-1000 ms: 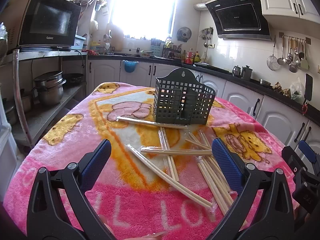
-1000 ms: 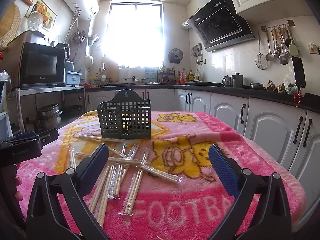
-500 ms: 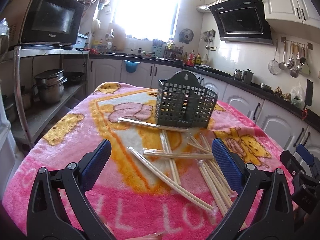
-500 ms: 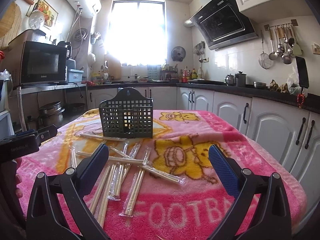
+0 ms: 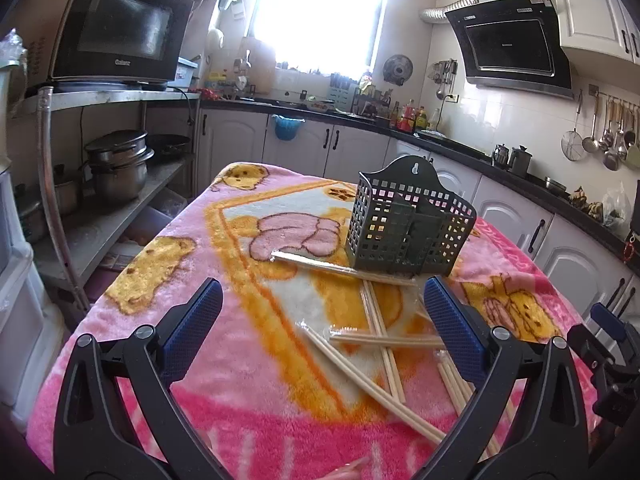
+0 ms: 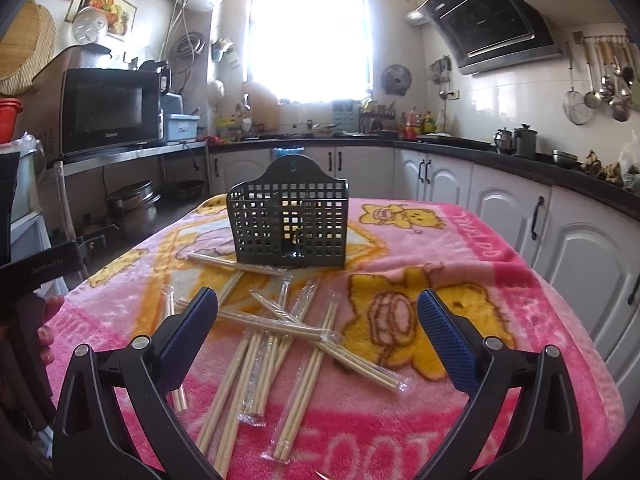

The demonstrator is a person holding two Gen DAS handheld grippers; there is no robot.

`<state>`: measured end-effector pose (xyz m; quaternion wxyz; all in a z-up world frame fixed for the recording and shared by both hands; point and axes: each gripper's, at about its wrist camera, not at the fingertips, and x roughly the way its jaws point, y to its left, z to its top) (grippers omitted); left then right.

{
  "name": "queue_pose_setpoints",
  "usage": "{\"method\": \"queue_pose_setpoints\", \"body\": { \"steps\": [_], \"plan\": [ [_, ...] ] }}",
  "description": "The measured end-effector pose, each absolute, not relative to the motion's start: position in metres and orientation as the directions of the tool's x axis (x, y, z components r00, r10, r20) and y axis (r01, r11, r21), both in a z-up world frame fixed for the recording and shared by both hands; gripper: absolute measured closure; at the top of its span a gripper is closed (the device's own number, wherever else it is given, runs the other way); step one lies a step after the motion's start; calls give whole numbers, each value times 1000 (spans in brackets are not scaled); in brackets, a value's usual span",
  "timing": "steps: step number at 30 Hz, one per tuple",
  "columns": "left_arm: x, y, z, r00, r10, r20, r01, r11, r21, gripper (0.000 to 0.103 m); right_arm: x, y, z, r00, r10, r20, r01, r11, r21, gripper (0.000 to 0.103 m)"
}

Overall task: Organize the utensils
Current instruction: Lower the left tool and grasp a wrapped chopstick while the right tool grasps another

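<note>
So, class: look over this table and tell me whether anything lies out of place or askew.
The wrapped chopsticks lie scattered and crossed over one another on the pink blanket, not in the dark slotted holder standing upright behind them. One pair lies right against the holder's base. Nothing looks spilled or broken.

Scattered chopsticks (image 6: pixel 280 344) crowd the frame's centre; the basket (image 6: pixel 289 220) blocks behind them; the surface (image 6: pixel 500 280) at right lies open.

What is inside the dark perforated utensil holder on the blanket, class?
The utensil holder shows only a central divider through its holes; no chopsticks stand in it. Its floor is hidden. The wrapped chopsticks lie on the blanket in front.
</note>
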<state>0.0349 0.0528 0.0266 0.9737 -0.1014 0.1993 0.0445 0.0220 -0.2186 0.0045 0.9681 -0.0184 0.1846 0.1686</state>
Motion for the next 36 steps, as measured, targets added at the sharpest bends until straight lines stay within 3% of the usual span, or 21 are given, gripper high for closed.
{"method": "queue_pose_setpoints", "body": {
  "steps": [15, 17, 27, 36],
  "plan": [
    [89, 62, 46, 894, -16, -448, -82, 977, -198, 10, 70, -224, 6, 796, 376, -474, -379, 921, 94, 8],
    [96, 63, 47, 891, -30, -452, -69, 977, -201, 10, 79, -225, 1, 769, 385, -510, -383, 917, 116, 18],
    [148, 79, 31, 846, -109, -522, -27, 969, -246, 10, 106, -220, -32, 642, 409, -649, -390, 902, 184, 43],
    [196, 113, -10, 767, -154, -623, -79, 941, -330, 10, 125, -219, -52, 553, 448, -703, -402, 882, 246, 56]
  ]
}}
